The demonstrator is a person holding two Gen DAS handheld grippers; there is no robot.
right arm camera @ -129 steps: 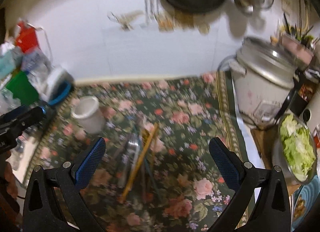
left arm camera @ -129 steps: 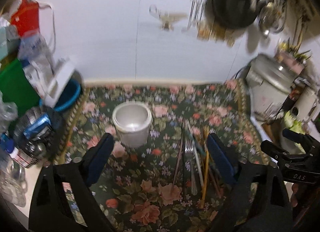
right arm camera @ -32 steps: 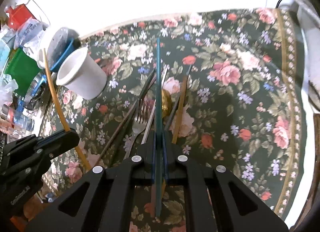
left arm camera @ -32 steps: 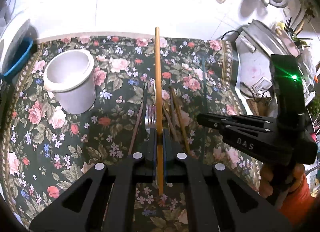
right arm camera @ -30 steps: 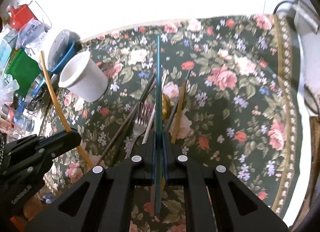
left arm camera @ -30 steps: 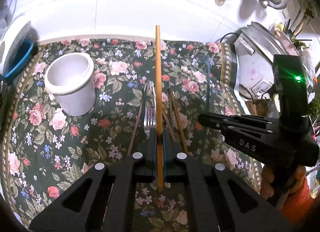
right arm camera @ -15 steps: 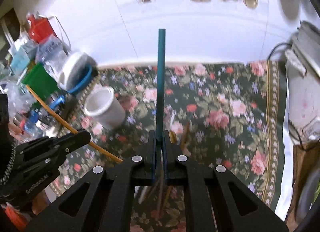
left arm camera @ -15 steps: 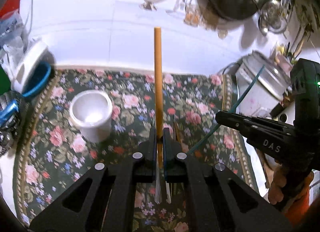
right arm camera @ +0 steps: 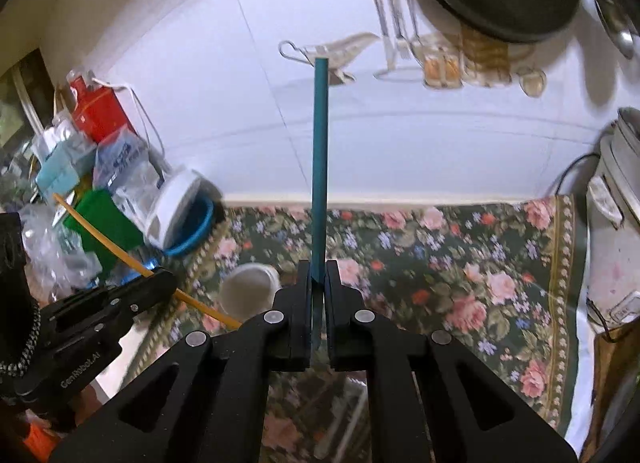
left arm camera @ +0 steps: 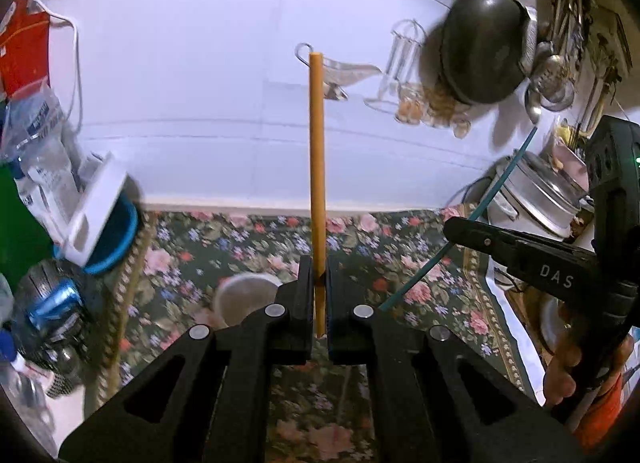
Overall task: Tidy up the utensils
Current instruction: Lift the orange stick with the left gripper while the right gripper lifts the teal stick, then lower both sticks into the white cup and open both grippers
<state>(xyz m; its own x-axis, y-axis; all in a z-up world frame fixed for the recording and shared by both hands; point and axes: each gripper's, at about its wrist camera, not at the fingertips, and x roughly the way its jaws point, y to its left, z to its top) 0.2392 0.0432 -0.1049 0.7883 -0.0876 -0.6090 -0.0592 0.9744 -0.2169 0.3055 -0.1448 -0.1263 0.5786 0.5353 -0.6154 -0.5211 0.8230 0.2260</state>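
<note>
Both grippers raised well above floral tabletop (right arm camera: 460,259) since a second ago, chopsticks lifted off utensil pile. Orange chopstick (left arm camera: 317,167) clamped in closed fingers of left gripper (left arm camera: 317,283); teal chopstick (right arm camera: 320,167) pinched by right gripper (right arm camera: 319,283). White cup (right arm camera: 250,293) seen just below and left of fingers, partly hidden. Rice cooker (right arm camera: 616,223) at right edge, clutter at left. Both grippers tilted downward, side by side.

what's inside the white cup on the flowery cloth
The white cup looks empty: only pale inner wall shows. It is blurred, and the left gripper covers its near side in the left view, so the bottom stays unconfirmed.
</note>
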